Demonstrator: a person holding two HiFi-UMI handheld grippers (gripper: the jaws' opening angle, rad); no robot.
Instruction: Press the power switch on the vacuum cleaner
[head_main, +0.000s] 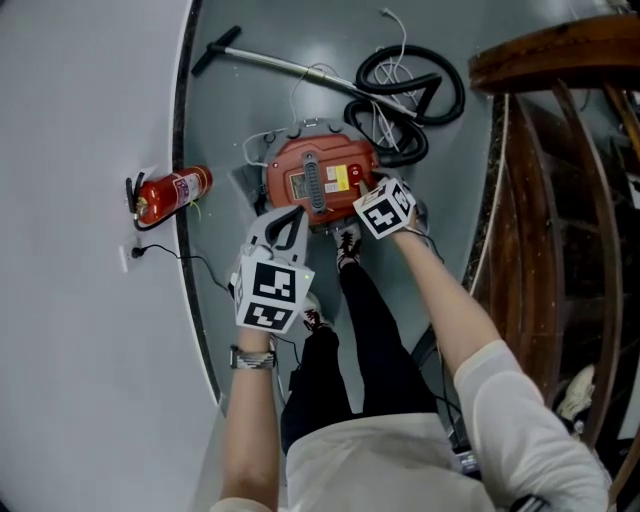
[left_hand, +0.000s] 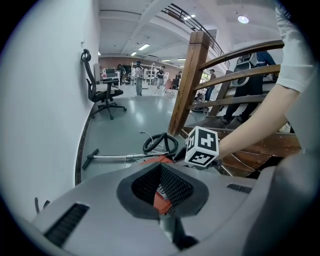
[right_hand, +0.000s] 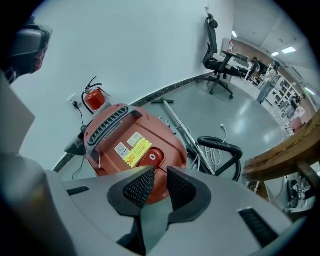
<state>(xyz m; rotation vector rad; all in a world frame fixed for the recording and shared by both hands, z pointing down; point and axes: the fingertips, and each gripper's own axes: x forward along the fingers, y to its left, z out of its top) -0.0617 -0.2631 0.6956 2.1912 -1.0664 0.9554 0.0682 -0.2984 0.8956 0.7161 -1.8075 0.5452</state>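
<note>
The red vacuum cleaner (head_main: 318, 178) stands on the grey floor by the person's feet. Its round red power switch (right_hand: 154, 157) sits beside a yellow label (right_hand: 131, 152) on top. My right gripper (right_hand: 160, 172) points steeply down just above that switch; its jaws stand a narrow gap apart with nothing between them. In the head view the right gripper (head_main: 378, 205) hangs over the vacuum's right edge and hides the switch. My left gripper (head_main: 285, 225) hovers over the vacuum's near-left edge. In its own view the left gripper (left_hand: 161, 167) has its tips together, with nothing held.
A black hose (head_main: 410, 90) and a metal wand (head_main: 290, 68) lie on the floor behind the vacuum. A fire extinguisher (head_main: 172, 193) stands against the white wall, near a socket (head_main: 135, 252). A wooden stair railing (head_main: 560, 150) rises to the right. The person's legs (head_main: 370, 320) are close behind the vacuum.
</note>
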